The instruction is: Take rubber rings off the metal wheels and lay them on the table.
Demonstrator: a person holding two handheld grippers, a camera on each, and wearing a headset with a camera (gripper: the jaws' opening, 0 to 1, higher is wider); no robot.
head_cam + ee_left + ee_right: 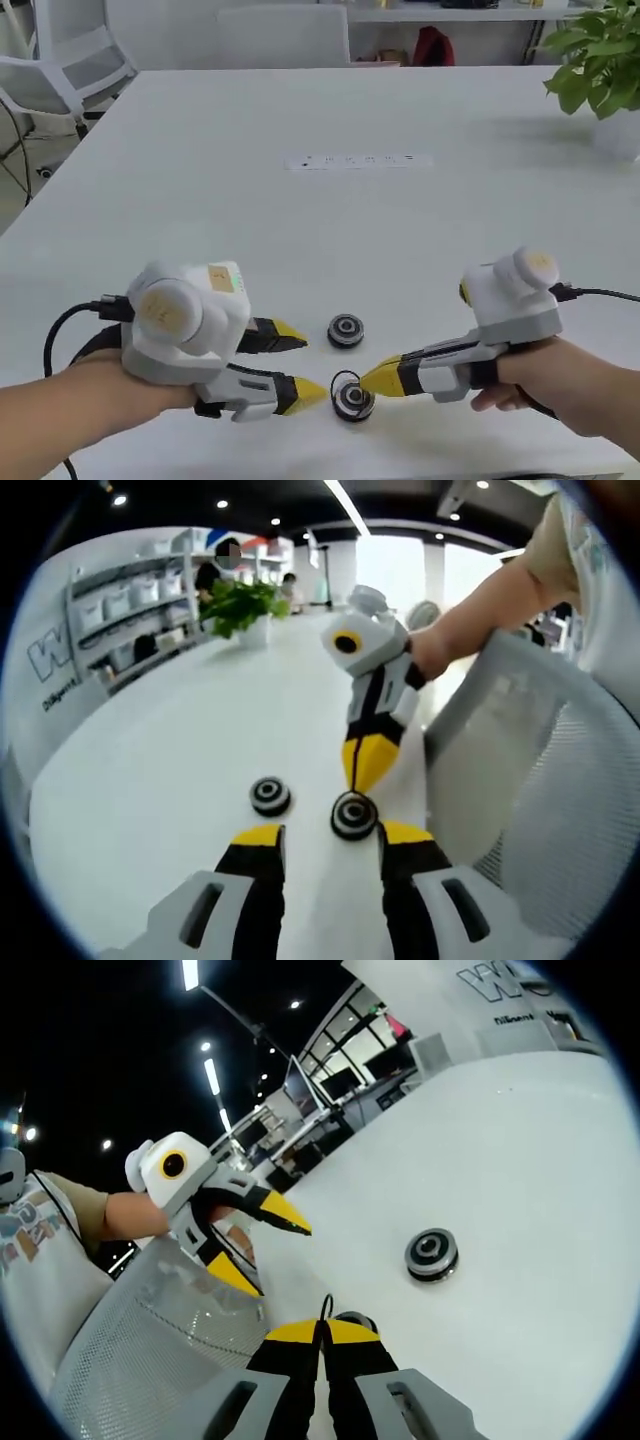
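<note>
on the white table, near its front edge in the head view, the near wheel lies flat with a thin black ring lifted partly off its rim. the right gripper meets it with jaws pressed together, and the left gripper hovers just beside it, jaws spread wide and holding nothing. a far wheel sits a little behind, apart from both tools, its rubber on. from the left gripper view, the near wheel lies just ahead of the open jaws, nearer one of them, and the right gripper's tip touches it. from the right gripper view, the closed jaws pinch what looks like a strand of the ring, with the wheel just beyond them. the step in hand seems to be peeling the first ring. next, the left gripper likely needs to brace the wheel so the right can draw the ring clear and lay it down.
</note>
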